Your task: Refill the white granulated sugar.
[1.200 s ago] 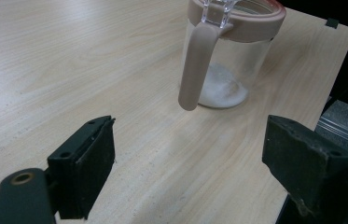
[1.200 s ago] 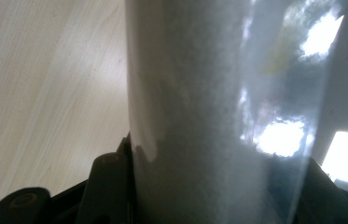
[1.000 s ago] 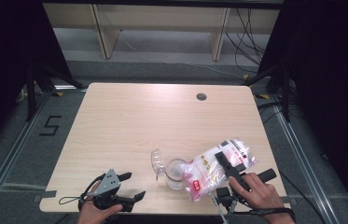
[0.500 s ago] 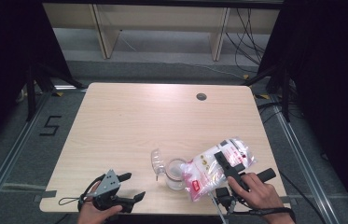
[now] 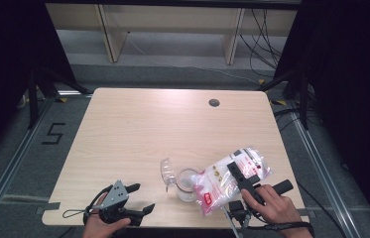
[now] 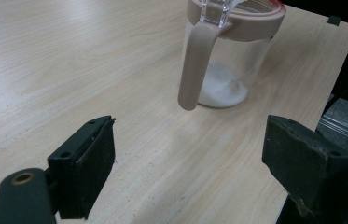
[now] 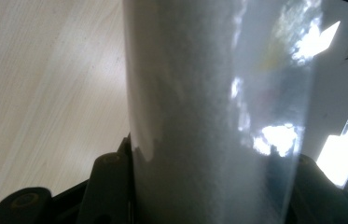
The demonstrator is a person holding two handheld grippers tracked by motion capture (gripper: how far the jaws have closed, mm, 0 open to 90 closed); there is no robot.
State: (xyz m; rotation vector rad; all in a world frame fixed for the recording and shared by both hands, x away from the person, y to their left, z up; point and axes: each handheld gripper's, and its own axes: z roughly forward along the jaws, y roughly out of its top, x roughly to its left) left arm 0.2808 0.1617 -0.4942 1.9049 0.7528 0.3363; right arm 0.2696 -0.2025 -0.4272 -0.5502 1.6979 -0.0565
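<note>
A clear jar [image 5: 187, 184] with a pink rim and handle stands near the table's front edge, its clear flip lid [image 5: 166, 169] swung open to the left. White powder lies in the bottom of the jar [image 6: 230, 60]. A plastic bag of white powder [image 5: 227, 178] lies tilted with its lower end over the jar's mouth. My right gripper [image 5: 239, 176] is shut on the bag [image 7: 209, 116], which hides the space between its jaws. At the front left my left gripper [image 5: 143, 197] is open and holds nothing; it points at the jar from a short way off [image 6: 199, 158].
The light wooden table [image 5: 148, 129] has a round cable hole [image 5: 214, 102] at the back right. Its right edge and corner lie just behind the jar in the left gripper view. A floor mark "5" [image 5: 53, 133] lies to the left, and shelving stands behind.
</note>
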